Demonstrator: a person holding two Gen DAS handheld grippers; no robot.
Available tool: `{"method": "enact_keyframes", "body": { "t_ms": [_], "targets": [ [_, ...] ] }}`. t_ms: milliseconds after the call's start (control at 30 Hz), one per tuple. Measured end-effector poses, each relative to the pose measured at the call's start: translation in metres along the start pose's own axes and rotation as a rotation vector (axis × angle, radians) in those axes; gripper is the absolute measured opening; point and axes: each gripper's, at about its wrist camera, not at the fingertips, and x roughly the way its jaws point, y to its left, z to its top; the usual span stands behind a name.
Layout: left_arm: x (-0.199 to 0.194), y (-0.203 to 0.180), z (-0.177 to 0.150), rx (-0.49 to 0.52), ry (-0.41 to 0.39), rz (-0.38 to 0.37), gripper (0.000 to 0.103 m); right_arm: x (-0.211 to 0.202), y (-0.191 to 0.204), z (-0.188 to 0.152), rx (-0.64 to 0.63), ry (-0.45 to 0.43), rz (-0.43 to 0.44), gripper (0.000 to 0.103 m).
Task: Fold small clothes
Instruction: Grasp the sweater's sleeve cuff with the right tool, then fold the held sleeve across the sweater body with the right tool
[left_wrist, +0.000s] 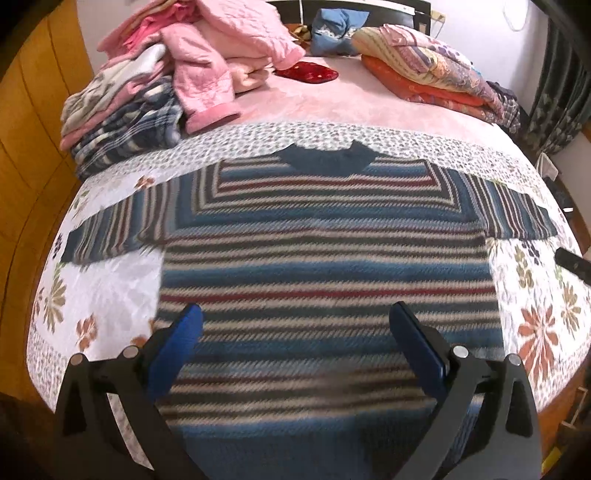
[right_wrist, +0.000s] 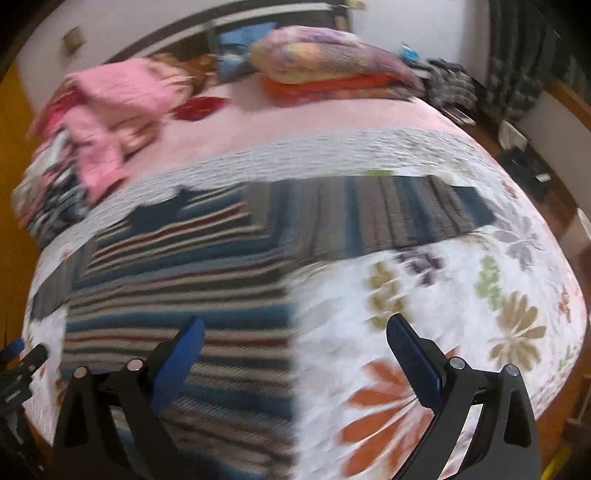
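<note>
The blue, red and cream striped knit sweater (left_wrist: 325, 236) lies flat on the white floral quilt (left_wrist: 103, 291) over the bed, sleeves spread to both sides, collar toward the headboard. The left tongs (left_wrist: 295, 321) hover wide above its lower body, holding nothing; the right tongs (right_wrist: 295, 332), equally wide, straddle its right side edge. Bare quilt flanks both sides; a pink clothes pile (left_wrist: 207, 66) sits well beyond.

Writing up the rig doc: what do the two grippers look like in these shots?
Both match. The left gripper and right gripper each have two flat blue fingers set in black angular frames, with round silver pins at the joints. No cables or markings show. In the right wrist view, the left gripper's black body and a blue tip appear at the lower left edge. No hands or sleeves visible.
</note>
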Motion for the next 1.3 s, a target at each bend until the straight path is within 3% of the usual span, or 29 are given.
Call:
{"method": "enact_keyframes", "body": {
  "t_ms": [200, 333, 433, 500, 667, 767, 833, 867, 933, 1133, 1300],
  "targets": [
    [0.039, -0.055, 0.050, 0.002, -0.021, -0.023, 0.100, 0.060, -0.124, 0.065, 0.164, 0.066, -0.073, 0.099],
    [0.070, -0.097, 0.076, 0.012, -0.015, -0.049, 0.100, 0.104, -0.189, 0.090, 0.212, 0.132, -0.127, 0.099],
    [0.099, -0.130, 0.092, 0.014, 0.000, -0.075, 0.100, 0.134, -0.227, 0.096, 0.283, 0.173, -0.125, 0.098],
    [0.112, -0.144, 0.098, 0.026, 0.001, -0.072, 0.100, 0.154, -0.244, 0.096, 0.329, 0.211, -0.078, 0.096],
    [0.132, -0.160, 0.103, 0.043, 0.009, -0.058, 0.100, 0.184, -0.260, 0.092, 0.389, 0.249, -0.024, 0.089],
    [0.138, -0.159, 0.103, 0.046, 0.011, -0.048, 0.100, 0.193, -0.264, 0.091, 0.416, 0.245, -0.014, 0.076],
    [0.140, -0.155, 0.101, 0.050, 0.010, -0.039, 0.100, 0.191, -0.266, 0.090, 0.427, 0.215, -0.028, 0.056],
    [0.141, -0.153, 0.101, 0.050, 0.012, -0.037, 0.100, 0.190, -0.267, 0.091, 0.433, 0.204, -0.028, 0.051],
    [0.142, -0.146, 0.099, 0.043, 0.017, -0.031, 0.100, 0.187, -0.272, 0.092, 0.440, 0.179, 0.023, 0.019],
    [0.141, -0.121, 0.097, 0.011, 0.027, -0.018, 0.100, 0.161, -0.262, 0.091, 0.454, 0.114, 0.108, 0.015],
    [0.137, -0.096, 0.097, -0.025, 0.032, 0.000, 0.100, 0.137, -0.220, 0.102, 0.402, 0.068, 0.173, 0.014]
  ]
}}
